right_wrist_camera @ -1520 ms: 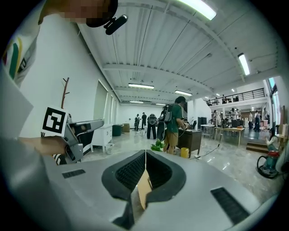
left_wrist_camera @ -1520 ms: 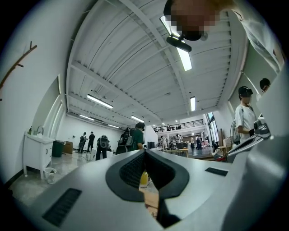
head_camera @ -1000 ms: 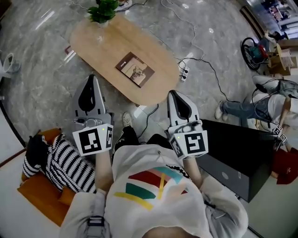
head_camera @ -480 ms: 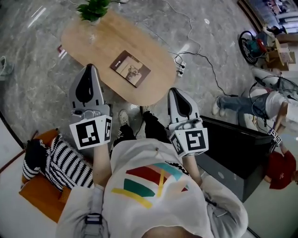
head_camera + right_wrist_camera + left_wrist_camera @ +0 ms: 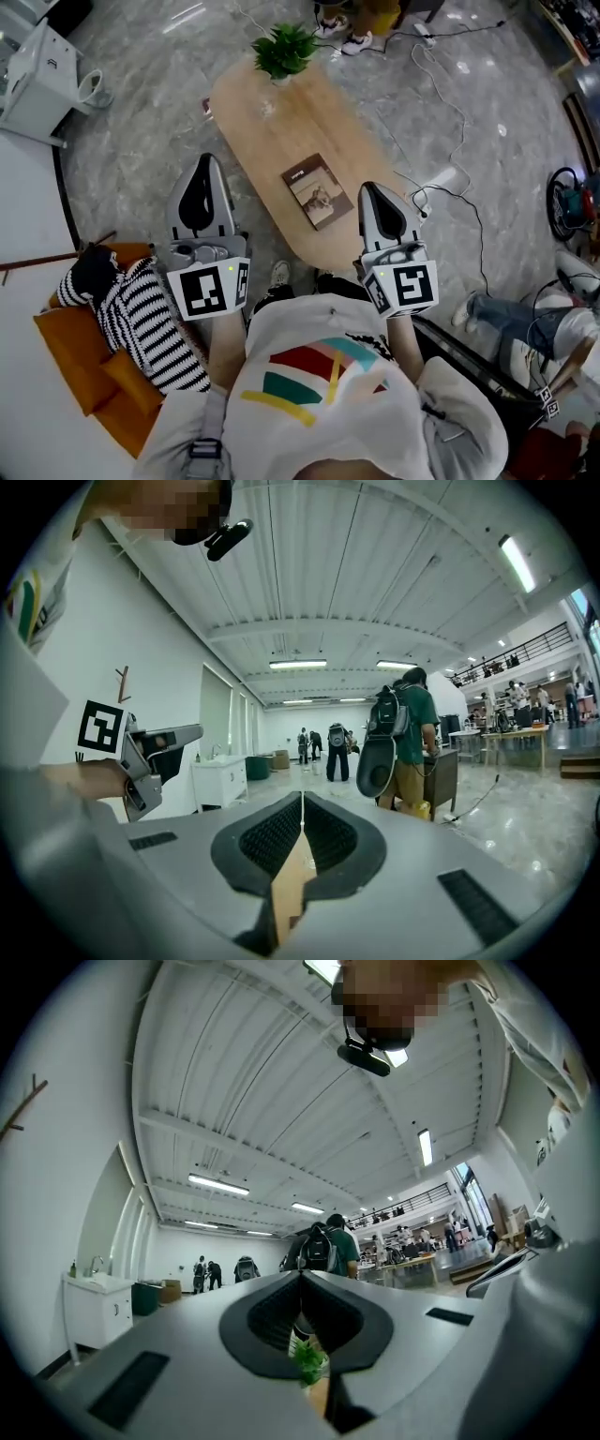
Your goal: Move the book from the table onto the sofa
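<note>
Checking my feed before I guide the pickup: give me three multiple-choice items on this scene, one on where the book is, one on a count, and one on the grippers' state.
1. Where does the book lie?
A. on the wooden table
B. on the sofa
C. on the floor

2. What is the potted plant count on the table?
A. zero
B. one
C. three

3. How do the left gripper and the right gripper stand?
A. both shut, nothing held
B. both wide open
C. right shut on the book

Answers:
1 A: the book lies flat on the tabletop, well away from the orange sofa.
2 B: a single plant stands at the table's far end.
3 A: each gripper view shows its jaws together with nothing between them.
</note>
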`<act>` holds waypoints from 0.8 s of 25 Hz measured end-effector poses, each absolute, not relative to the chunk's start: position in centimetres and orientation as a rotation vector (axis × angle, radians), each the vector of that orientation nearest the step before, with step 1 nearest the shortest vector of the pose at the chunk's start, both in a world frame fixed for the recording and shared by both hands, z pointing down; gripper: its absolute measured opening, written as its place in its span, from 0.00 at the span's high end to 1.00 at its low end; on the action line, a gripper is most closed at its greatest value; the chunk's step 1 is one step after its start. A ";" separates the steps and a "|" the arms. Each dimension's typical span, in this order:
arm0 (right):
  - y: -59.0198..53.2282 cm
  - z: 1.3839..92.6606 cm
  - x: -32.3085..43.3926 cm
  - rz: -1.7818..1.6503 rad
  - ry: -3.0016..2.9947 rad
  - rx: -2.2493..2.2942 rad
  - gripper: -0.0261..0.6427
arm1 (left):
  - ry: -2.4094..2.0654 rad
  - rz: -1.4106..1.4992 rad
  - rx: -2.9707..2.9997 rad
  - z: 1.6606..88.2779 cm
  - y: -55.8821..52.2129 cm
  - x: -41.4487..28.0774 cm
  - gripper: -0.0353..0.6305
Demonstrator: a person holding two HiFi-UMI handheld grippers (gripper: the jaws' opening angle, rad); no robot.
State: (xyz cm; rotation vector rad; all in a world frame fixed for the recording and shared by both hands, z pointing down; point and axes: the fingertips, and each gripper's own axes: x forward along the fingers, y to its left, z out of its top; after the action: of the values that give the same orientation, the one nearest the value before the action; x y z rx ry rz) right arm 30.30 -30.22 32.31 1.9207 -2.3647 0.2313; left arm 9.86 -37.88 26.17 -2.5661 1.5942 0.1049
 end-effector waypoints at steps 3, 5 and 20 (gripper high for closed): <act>-31.4 32.4 32.5 0.231 -2.417 1.867 0.94 | 1.690 0.089 -2.503 26.1 -38.3 10.4 0.94; -31.6 32.9 34.1 0.255 -2.438 1.830 0.94 | 1.730 0.058 -2.452 25.5 -37.9 10.6 0.94; -35.9 39.5 36.6 0.321 -2.357 1.727 0.94 | 1.743 -0.052 -2.463 33.0 -41.5 11.4 0.94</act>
State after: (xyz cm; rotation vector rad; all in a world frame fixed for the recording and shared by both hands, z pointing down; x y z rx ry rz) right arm 36.56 -35.88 39.54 1.7275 -2.3570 0.3211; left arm 11.41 -41.53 32.96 -2.4629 1.7432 -0.0520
